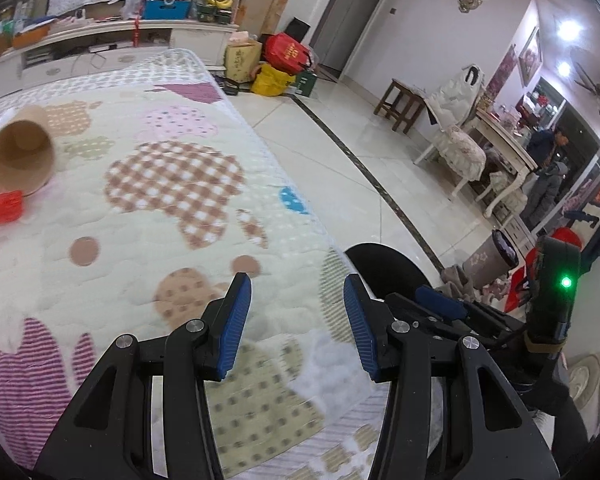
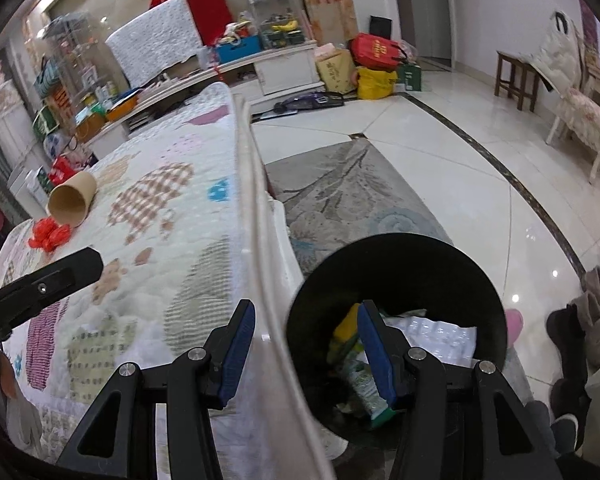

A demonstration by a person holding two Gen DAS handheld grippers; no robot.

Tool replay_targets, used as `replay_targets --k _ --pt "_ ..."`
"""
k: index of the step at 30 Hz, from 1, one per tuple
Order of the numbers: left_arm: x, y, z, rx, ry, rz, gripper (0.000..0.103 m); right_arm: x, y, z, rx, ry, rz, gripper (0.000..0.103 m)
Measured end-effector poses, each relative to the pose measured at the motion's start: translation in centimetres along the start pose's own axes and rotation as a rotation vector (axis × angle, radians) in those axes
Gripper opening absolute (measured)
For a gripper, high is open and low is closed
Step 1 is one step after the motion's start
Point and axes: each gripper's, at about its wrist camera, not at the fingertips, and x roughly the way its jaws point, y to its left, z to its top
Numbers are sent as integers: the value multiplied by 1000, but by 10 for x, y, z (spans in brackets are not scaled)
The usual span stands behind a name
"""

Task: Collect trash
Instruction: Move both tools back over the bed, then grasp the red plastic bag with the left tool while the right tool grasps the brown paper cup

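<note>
Far to the left on the quilted table (image 2: pixel 148 248), a brown paper cup (image 2: pixel 71 199) lies tipped on its side, its open mouth turned this way and nothing visible inside. Just in front of its rim sits a crumpled red plastic wrapper (image 2: pixel 50 236), touching or nearly touching the cup. The left claw (image 1: pixel 298 316) hangs over the near part of the quilt with its blue pads parted and nothing between them. Further right, the right claw (image 2: pixel 306 346) straddles the table's edge, one pad over the quilt and the other over the bin, jaws likewise parted and empty. Beside the table, on a grey patterned rug (image 2: pixel 340 184), stands a round black trash bin (image 2: pixel 400 264). Inside it lie a clear crinkled plastic packet, something yellow, and green-printed packaging, heaped together at the bottom.
</note>
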Motion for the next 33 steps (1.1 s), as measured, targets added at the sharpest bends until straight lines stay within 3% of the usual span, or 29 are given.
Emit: replay_targets --k 8,19,21,23,33 --pt "-24 39 -13 -39 -25 69 47 3 40 5 -56 -5 36 58" --pt "-59 95 -29 -92 -54 155 47 18 104 7 -148 18 109 59" --pt "-68 109 -33 -109 -66 157 50 23 116 8 -165 28 123 62" --pt "-78 124 -36 -137 -79 156 63 26 127 7 -181 38 136 67" --pt "-118 201 -35 -274 -110 221 66 51 183 15 -258 87 191 68"
